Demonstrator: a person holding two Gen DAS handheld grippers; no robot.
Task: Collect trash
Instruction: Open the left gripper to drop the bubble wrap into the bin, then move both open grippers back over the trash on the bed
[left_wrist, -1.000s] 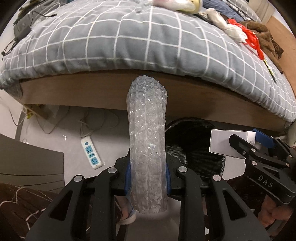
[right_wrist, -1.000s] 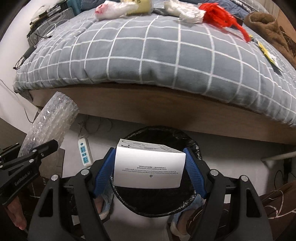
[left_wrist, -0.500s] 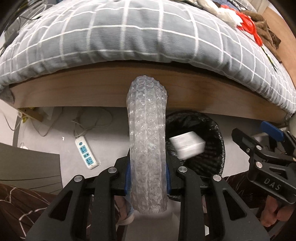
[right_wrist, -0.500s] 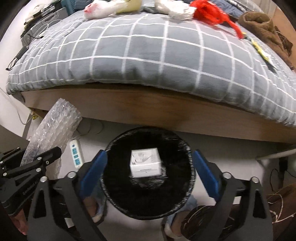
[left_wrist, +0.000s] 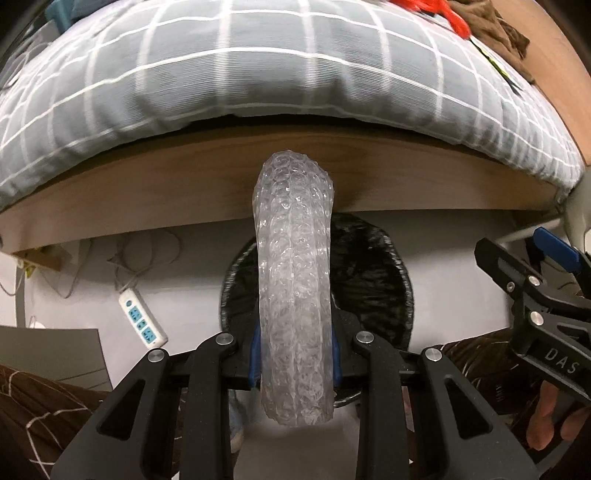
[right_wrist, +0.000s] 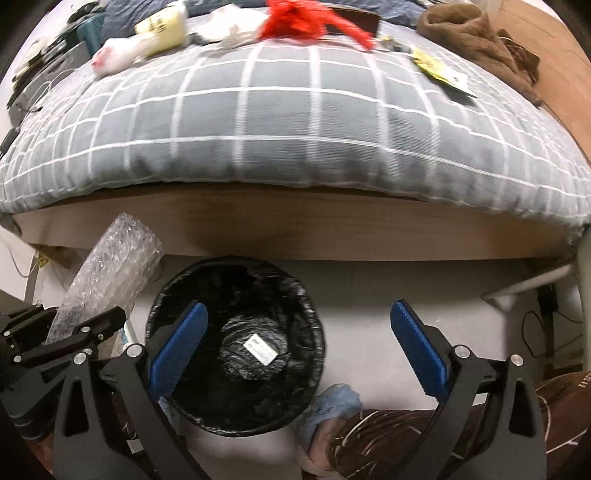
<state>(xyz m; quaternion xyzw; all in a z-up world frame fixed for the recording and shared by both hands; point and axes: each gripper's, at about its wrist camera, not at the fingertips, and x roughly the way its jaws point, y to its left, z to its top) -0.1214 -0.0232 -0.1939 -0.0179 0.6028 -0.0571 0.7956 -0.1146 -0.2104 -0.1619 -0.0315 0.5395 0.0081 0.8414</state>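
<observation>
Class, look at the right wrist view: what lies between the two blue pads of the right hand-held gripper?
Nothing is held there. Between the blue pads of the right hand-held gripper you see the black bin's far side and bare grey floor.

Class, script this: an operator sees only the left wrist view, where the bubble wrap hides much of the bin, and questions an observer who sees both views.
Operator: Is anything in the bin?
Observer: Yes, a small white box lies at the bottom of the black-lined bin.
Operator: Is the right claw carrying anything?
Observer: No, the right claw stands wide open and empty, partly above the bin.
</observation>
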